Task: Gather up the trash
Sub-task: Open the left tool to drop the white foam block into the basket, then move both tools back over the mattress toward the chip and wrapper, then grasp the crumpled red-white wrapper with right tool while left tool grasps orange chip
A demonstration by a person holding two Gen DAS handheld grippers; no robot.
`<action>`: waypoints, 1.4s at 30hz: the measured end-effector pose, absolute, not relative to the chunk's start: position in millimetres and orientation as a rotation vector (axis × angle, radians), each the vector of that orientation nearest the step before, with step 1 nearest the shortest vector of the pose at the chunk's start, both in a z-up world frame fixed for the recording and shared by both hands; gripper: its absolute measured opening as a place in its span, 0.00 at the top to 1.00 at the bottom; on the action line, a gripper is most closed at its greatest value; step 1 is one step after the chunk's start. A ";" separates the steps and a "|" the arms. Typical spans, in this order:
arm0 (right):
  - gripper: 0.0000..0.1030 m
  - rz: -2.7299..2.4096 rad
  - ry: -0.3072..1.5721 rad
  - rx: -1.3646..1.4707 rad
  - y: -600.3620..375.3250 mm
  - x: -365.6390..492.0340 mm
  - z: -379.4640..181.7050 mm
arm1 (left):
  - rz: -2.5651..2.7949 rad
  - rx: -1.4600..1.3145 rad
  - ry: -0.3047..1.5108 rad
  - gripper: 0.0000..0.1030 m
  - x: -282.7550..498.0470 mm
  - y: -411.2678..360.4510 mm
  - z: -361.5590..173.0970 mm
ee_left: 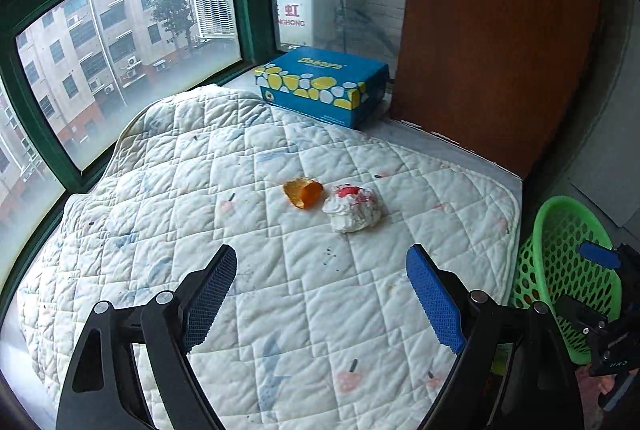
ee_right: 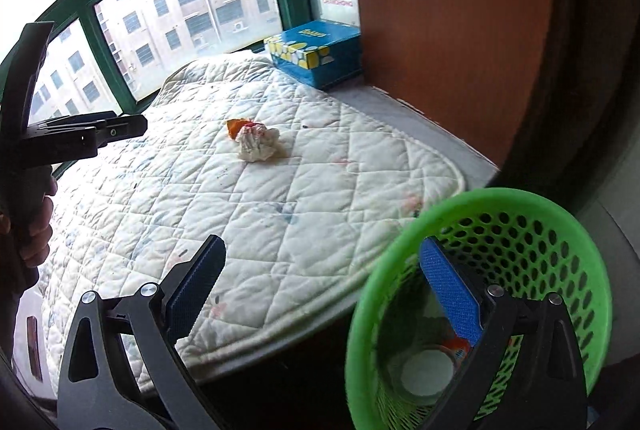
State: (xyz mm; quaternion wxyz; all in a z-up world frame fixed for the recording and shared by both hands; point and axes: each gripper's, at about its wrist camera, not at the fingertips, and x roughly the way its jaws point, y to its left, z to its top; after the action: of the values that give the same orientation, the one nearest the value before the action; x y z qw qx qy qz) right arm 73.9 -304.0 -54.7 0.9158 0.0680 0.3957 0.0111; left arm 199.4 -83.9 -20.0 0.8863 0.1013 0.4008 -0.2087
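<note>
A crumpled white tissue with red stains (ee_left: 352, 209) lies on the quilted white mat (ee_left: 240, 230), touching an orange peel piece (ee_left: 303, 193) on its left. Both also show in the right wrist view: tissue (ee_right: 258, 142), peel (ee_right: 235, 126). My left gripper (ee_left: 320, 266) is open and empty, hovering above the mat just short of the trash. My right gripper (ee_right: 320, 258) is open and empty at the mat's right edge, its right finger over the green mesh basket (ee_right: 520, 214), which holds some trash at its bottom. The basket also shows in the left wrist view (ee_left: 560, 254).
A blue tissue box (ee_left: 320, 86) stands at the back by the green-framed window (ee_left: 120, 50). A brown wooden panel (ee_left: 500, 30) rises on the right. The left gripper's body (ee_right: 80, 134) and the hand holding it are at the left in the right wrist view.
</note>
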 end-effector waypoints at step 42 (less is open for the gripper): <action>0.50 0.107 0.962 0.233 -246.0 275.9 -133.9 | -0.339 0.066 0.982 0.19 316.7 -22.1 -94.9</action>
State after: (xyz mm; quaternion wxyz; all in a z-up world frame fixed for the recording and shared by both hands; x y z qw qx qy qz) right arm 275.9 -246.0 -133.9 0.8786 0.1118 0.4614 0.0512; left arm 316.7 -22.1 -94.9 0.8677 0.0315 0.4690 -0.1617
